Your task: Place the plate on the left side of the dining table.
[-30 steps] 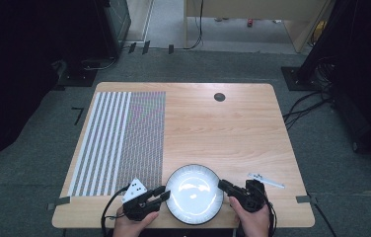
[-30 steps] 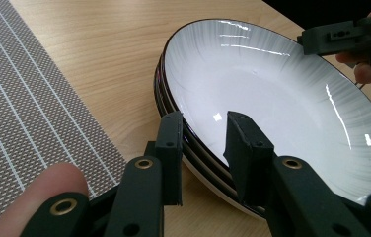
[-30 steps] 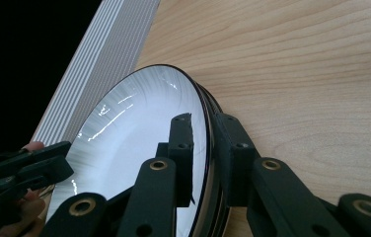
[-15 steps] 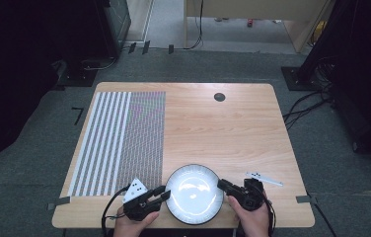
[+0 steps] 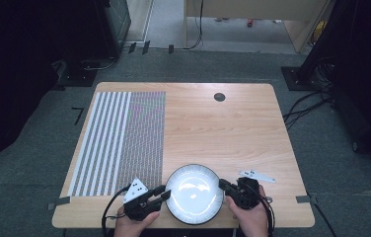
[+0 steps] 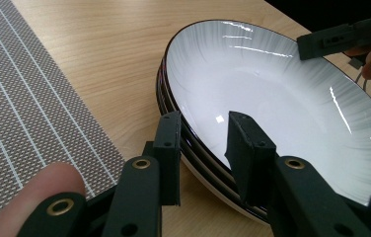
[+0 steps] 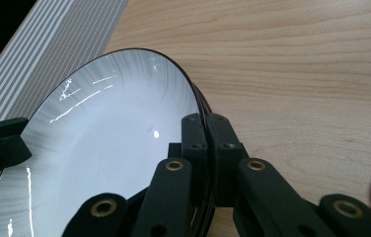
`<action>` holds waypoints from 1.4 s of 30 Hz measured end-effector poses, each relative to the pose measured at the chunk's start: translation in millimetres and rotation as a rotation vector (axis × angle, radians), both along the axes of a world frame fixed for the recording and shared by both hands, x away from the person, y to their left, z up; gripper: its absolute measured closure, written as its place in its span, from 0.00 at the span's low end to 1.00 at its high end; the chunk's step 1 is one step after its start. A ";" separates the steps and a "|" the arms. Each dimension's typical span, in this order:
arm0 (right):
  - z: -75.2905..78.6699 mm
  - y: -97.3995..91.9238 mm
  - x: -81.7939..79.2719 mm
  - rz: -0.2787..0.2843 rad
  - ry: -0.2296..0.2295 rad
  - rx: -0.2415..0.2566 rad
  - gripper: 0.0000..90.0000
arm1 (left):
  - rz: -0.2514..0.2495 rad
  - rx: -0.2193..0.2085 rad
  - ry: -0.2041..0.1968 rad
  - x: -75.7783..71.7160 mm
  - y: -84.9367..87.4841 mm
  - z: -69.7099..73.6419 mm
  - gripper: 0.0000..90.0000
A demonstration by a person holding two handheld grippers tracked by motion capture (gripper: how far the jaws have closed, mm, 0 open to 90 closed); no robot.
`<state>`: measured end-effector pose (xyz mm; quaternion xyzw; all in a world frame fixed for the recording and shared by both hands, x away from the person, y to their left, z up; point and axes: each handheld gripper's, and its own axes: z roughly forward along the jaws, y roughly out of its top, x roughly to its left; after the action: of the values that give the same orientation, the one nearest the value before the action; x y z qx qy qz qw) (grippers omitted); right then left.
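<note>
On the left part of the bench (image 5: 233, 128) lies a striped mat (image 5: 119, 143), flat on the wood. Near the front edge, just right of the mat, the left gripper (image 5: 161, 193) reaches to the left rim of a white plate (image 5: 194, 192). In the left gripper view, its fingers (image 6: 245, 148) stand apart on both sides of the rim, one outside and one over the white inside, and they do not press on it, so this gripper is released. The plate has a dark edge and it seems to lie on top of other plates in a small pile. On the right side of the plate, the right gripper (image 5: 221, 183) has just been closing, and in the right gripper view its fingers (image 7: 193, 136) are now clenched on the rim of the plate. Just right of this gripper, a small white flat piece (image 5: 256, 176) lies on the bench.
</note>
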<state>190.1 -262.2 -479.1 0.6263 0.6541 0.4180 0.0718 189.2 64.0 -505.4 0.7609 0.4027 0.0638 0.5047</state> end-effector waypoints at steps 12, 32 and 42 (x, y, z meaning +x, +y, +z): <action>-1.3 2.2 -1.9 -0.030 -0.015 0.002 0.99 | -0.010 0.010 -0.010 -0.7 -0.7 -0.2 0.72; 1.7 -4.1 -3.7 -0.039 -0.018 0.019 0.99 | -0.025 0.008 -0.005 -0.3 0.0 0.1 0.64; 2.9 -6.1 -4.4 -0.043 -0.018 0.021 0.99 | -0.024 0.004 -0.003 -0.4 0.9 0.6 0.62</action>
<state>185.7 -268.3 -476.2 0.6370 0.6355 0.4290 0.0800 188.9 65.0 -504.8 0.7665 0.3926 0.0597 0.5047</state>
